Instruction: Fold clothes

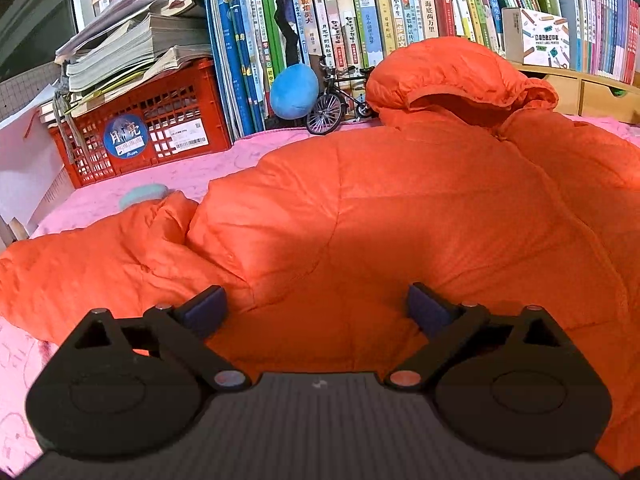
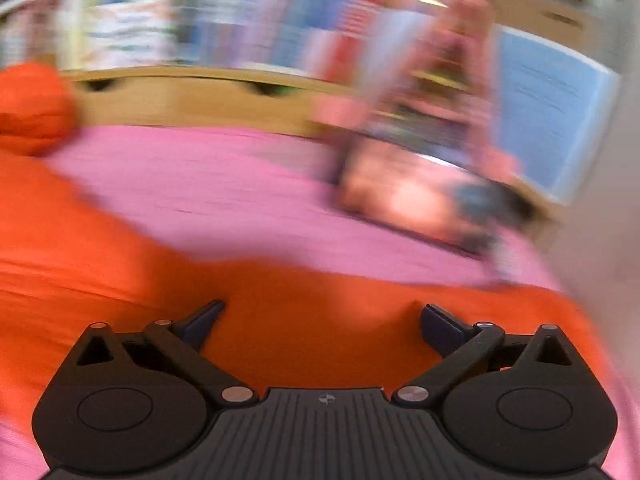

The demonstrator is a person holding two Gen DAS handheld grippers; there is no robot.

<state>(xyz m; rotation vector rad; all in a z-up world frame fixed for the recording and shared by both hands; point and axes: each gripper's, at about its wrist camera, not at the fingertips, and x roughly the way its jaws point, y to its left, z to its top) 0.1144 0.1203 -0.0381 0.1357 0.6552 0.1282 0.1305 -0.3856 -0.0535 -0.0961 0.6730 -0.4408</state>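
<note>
An orange puffy hooded jacket (image 1: 360, 208) lies spread on the pink bedspread (image 1: 208, 164), its hood (image 1: 448, 76) at the far side and one sleeve (image 1: 100, 256) stretched out to the left. My left gripper (image 1: 316, 312) hovers open over the jacket's near hem, nothing between its fingers. In the right wrist view, which is heavily motion-blurred, my right gripper (image 2: 322, 320) is open above an orange part of the jacket (image 2: 300, 312), probably the right sleeve or hem. Pink bedspread (image 2: 208, 184) shows beyond it.
A red crate (image 1: 144, 128) piled with papers stands at the back left. A bookshelf (image 1: 400, 12), a blue plush ball (image 1: 294, 92) and a small model bicycle (image 1: 340, 100) line the far edge. A blurred pinkish object (image 2: 420, 168) and wooden drawers (image 2: 208, 100) sit at the right.
</note>
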